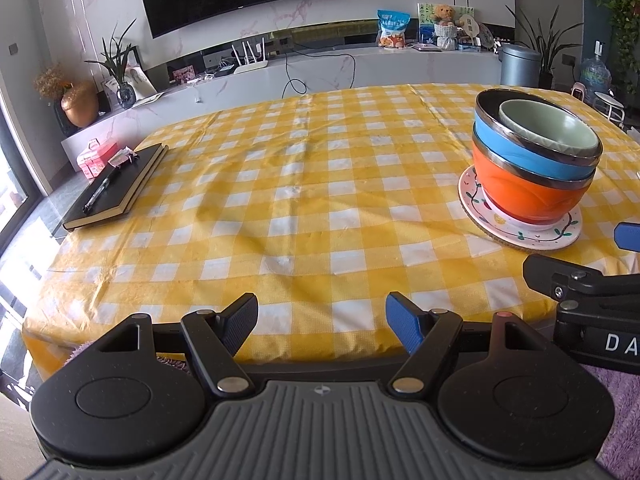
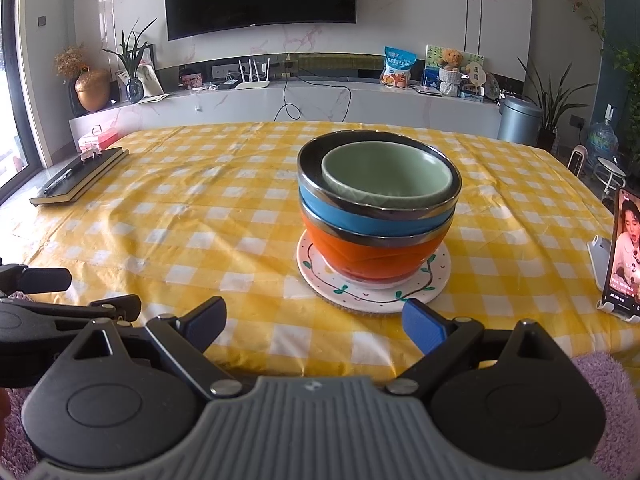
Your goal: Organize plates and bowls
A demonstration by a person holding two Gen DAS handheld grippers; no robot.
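Both claws stand wide apart and hold nothing: the left gripper (image 1: 322, 322) hangs over the near edge of the table (image 1: 280, 184) with only yellow checked cloth between its fingers, and the right gripper (image 2: 314, 322) sits just short of the plate (image 2: 374, 294), its blue right fingertip (image 2: 424, 330) close to the plate's near rim, though whether it touches cannot be told. On that flowered plate stands a stack of three bowls, well to the right in the left view and centred in the right one: the orange bowl (image 2: 372, 252) at the bottom, the blue bowl (image 2: 372, 216) nested in it, and the small green bowl (image 2: 386, 178) inside the blue one, tilted toward the right side. Only the rims and upper walls of the lower bowls show. At the table's far left lies a black notebook (image 1: 116, 188) with a pen (image 1: 100, 194) on it. A phone (image 2: 624, 252) on a stand is cut off by the right edge of the right view.
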